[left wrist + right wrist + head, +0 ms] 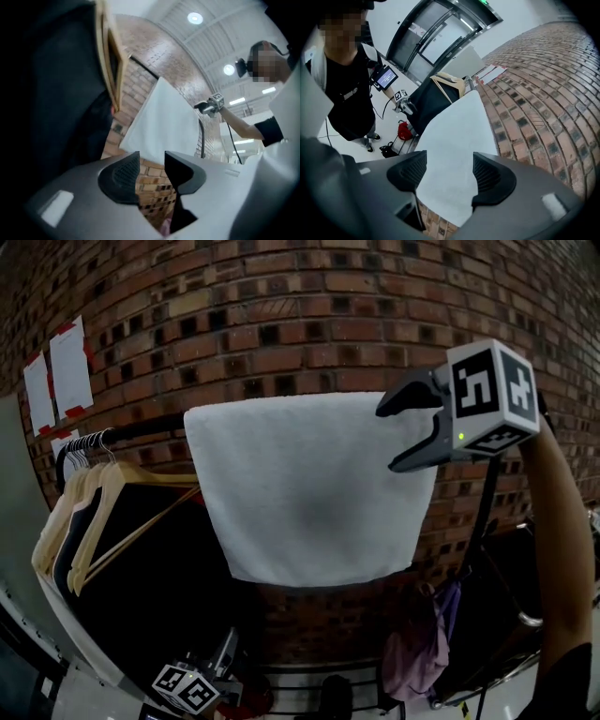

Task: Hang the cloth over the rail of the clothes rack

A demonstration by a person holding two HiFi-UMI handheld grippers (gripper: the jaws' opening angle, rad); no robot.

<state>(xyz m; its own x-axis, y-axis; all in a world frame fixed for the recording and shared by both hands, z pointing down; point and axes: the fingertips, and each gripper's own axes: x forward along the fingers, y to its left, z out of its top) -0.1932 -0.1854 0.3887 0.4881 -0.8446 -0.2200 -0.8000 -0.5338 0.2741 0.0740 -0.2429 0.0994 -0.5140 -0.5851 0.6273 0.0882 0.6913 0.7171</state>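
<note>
A white cloth (pixel 309 493) hangs draped over the dark rail (pixel 141 430) of the clothes rack, in front of a brick wall. My right gripper (pixel 386 440) is raised at the cloth's upper right corner, its jaws open on either side of the edge and not pressing it. In the right gripper view (pixel 449 164) the cloth (pixel 454 154) shows through the gap between the pads. Low at the bottom left only the marker cube (pixel 187 690) of my left gripper shows. That left gripper (pixel 152 161) is open and empty, looking up at the cloth (pixel 164 117) from well below.
Wooden hangers with dark garments (pixel 103 512) crowd the rail's left end. White papers (pixel 70 367) are taped to the wall. The rack's upright post (pixel 483 512) stands at right, with a purple bag (pixel 417 652) low beside it. A red thing (pixel 404 131) lies on the floor.
</note>
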